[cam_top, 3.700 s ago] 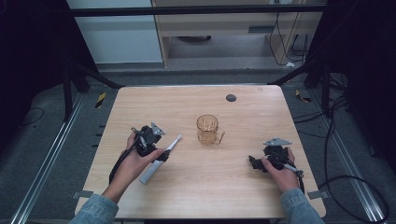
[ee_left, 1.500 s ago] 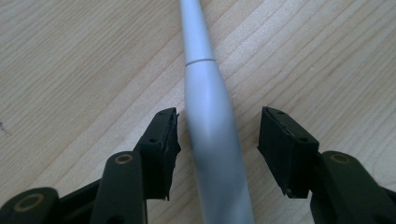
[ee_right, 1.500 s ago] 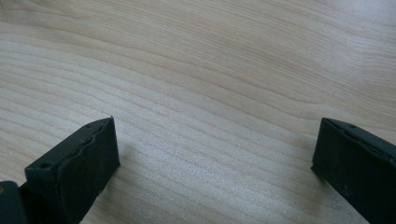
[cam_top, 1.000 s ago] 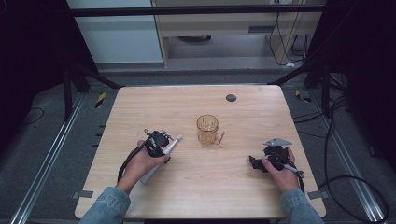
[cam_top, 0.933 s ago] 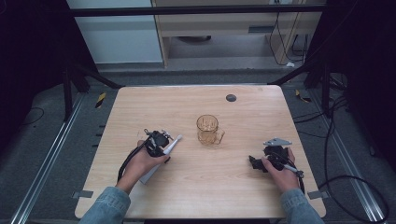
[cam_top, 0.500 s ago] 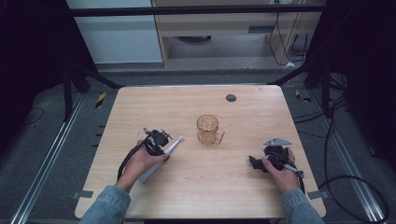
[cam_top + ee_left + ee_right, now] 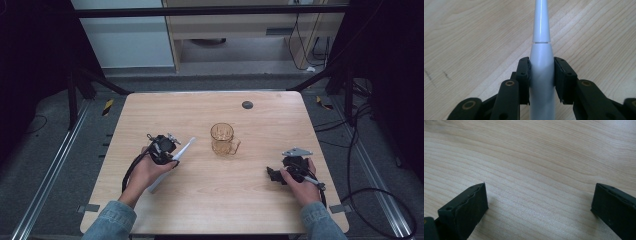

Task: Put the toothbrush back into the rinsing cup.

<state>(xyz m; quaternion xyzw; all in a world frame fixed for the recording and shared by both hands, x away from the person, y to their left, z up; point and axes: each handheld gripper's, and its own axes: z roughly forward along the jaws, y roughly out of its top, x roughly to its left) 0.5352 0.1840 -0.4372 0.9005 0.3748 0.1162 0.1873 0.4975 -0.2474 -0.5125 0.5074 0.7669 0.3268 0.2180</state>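
Step in hand: you have the white toothbrush (image 7: 541, 75) gripped and, by my reading, are about to carry it to the glass mug (image 7: 223, 139); the lift looks not yet begun.
Left tongs: your left gripper (image 7: 541, 77) has its jaws clamped on the thick handle of the toothbrush, one pad on each side, just behind the seam where the narrow neck starts.
Right tongs: your right gripper (image 7: 537, 202) has its jaws wide apart with nothing but bare table (image 7: 536, 157) between them; in the high view it (image 7: 274, 175) rests low on the wood, well apart from the mug.
Toothbrush: it runs straight out ahead of the left jaws, its neck pointing towards the mug, its tail end trailing back under your left hand (image 7: 147, 172) and seemingly lying on the wood.
Mug: upright and seemingly empty, ahead of the left tongs and just past the tip of the toothbrush (image 7: 172, 162), not touching it.
Next move: raise the tip clear of the rim, then tilt the handle up so it can drop in; keep the squeeze firm, since the smooth tapered handle could slip.
Change: against the earliest picture, your left hand has shifted nearer the mug and closed in on the handle; over the last second little has moved, and the right hand has stayed put.
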